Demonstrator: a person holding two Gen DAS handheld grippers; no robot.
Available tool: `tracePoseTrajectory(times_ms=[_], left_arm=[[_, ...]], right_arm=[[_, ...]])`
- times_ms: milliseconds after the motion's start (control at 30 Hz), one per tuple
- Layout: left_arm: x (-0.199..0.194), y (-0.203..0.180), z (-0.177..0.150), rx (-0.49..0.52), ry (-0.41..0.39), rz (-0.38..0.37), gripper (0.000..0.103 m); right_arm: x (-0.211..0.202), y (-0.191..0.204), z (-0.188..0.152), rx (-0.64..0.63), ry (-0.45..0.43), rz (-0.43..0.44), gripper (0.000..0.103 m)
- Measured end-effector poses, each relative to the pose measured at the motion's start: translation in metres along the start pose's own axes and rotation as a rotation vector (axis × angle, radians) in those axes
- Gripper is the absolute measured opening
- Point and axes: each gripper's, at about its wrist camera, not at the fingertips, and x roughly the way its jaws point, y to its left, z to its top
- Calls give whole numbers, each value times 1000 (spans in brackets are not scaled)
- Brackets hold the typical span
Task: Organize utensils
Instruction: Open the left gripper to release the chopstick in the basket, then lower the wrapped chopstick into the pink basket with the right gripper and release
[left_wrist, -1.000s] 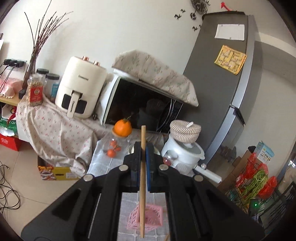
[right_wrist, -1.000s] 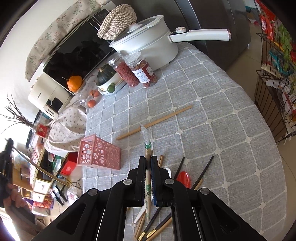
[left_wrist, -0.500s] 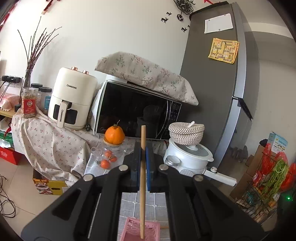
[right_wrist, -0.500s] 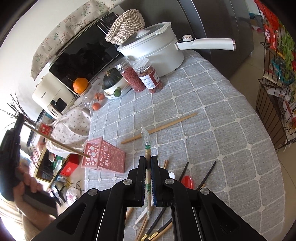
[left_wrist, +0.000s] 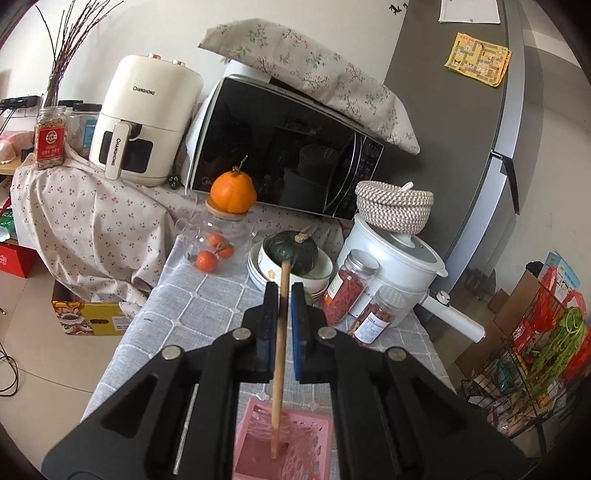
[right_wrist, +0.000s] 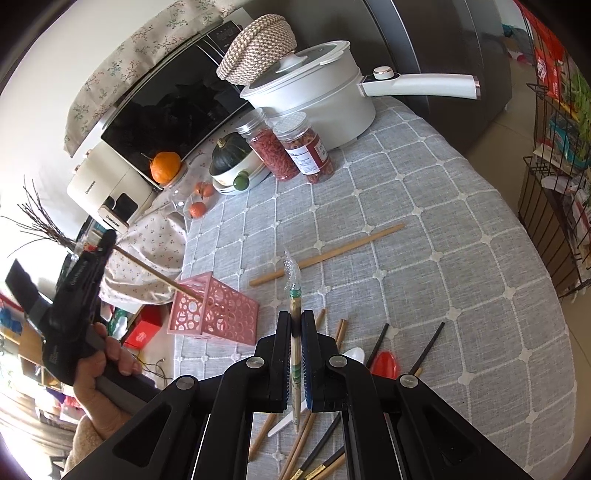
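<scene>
My left gripper (left_wrist: 284, 295) is shut on a wooden chopstick (left_wrist: 279, 354) whose lower end sits inside the pink perforated basket (left_wrist: 306, 454). In the right wrist view the left gripper (right_wrist: 107, 236) holds that chopstick (right_wrist: 147, 267) slanting into the basket (right_wrist: 218, 314) at the table's left edge. My right gripper (right_wrist: 296, 317) is shut on wrapped disposable chopsticks (right_wrist: 295, 302), held above the table. Loose utensils lie below it: wooden chopsticks (right_wrist: 325, 254), black chopsticks (right_wrist: 428, 347), a red spoon (right_wrist: 386, 363), a white spoon (right_wrist: 354, 356).
On the grey checked tablecloth (right_wrist: 443, 221) stand a white pot (right_wrist: 317, 107) with a long handle, two spice jars (right_wrist: 306, 151), a bowl with a green squash (right_wrist: 229, 155) and a glass jar with oranges (left_wrist: 221, 243). A microwave (left_wrist: 288, 147) and fridge stand behind. A wire rack (right_wrist: 554, 184) is at right.
My left gripper has lowered toward the table, and the chopstick's tip has gone down into the pink basket. My right gripper has stayed nearly still with the wrapped chopsticks.
</scene>
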Motion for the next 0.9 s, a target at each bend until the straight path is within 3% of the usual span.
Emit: tracePoseTrajectory(times_ms=[67,133,200,533,733,900], left_arm=[[3,2,1,-9,41,-6,9],[3,1,3,-6,85,-5,30],[-1,1,4,9,124,12,43],[-42,13,9,81,293,124,80],[-56,36,-3,26,354,161,85],[-49,51,-16,-46,431,145,85]], right_arm=[[-2,4,0,-16,-11,1,6],[-6,10,1,-35,-28,3,6],[-10,15,3,-46,-43,17,6],[-38,59,21,-76,-143,170,6],[-56,79,25,-113,-269,209,6],[-35,92,25,-114,-312,201,5]])
